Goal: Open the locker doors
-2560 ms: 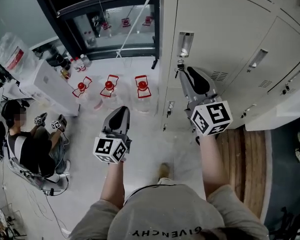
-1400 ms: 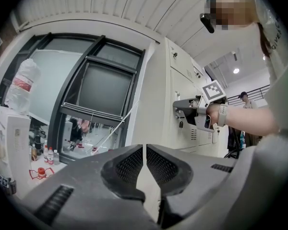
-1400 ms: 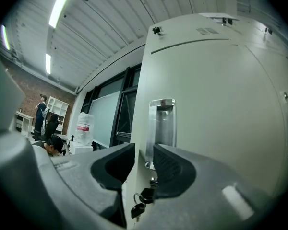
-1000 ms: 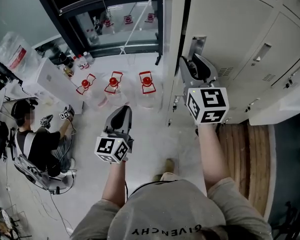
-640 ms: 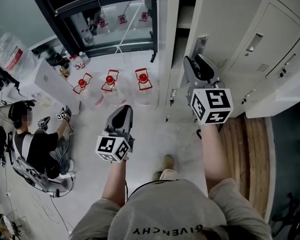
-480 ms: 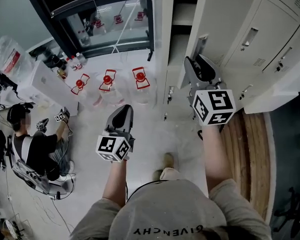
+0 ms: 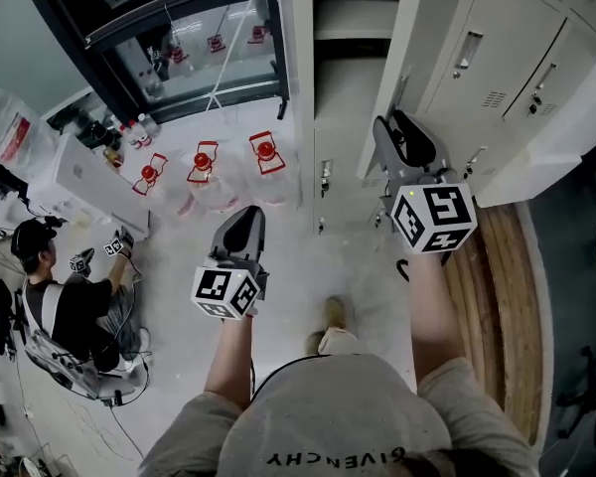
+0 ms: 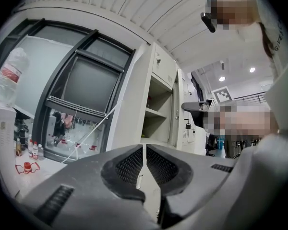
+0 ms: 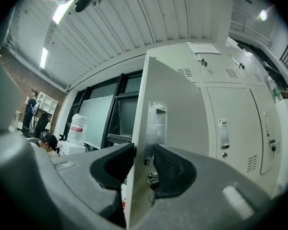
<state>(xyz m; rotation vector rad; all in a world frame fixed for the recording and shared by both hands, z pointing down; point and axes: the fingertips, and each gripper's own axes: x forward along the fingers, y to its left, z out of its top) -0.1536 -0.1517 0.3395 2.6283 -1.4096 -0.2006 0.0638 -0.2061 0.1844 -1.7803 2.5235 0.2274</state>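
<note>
Head view: since the earliest frame the locker door (image 7: 424, 38) has swung far out from nearly closed. Its compartment (image 7: 346, 87) and a shelf (image 7: 353, 33) now show to the left of my right gripper (image 7: 402, 139). My right forearm reaches straight ahead and the marker cube sits just behind the jaws, which have drawn back with the door. My left gripper (image 7: 240, 225) has barely shifted. It is held out level over the floor, well left of the door, with the red-capped bottles (image 7: 202, 162) beyond its tip.

Left gripper view: the jaws of my left gripper (image 8: 144, 150) are together on nothing, with only a thin slit between the pads. The opened compartment (image 8: 156, 114) stands straight ahead, beyond them.

Right gripper view: my right gripper (image 9: 143, 159) straddles the free edge of the locker door (image 9: 182, 109). One pad is behind the edge, the other on the face beside the handle (image 9: 156, 128), and both seem to press. The jaws have just been opening slightly, with the door between them.
</note>
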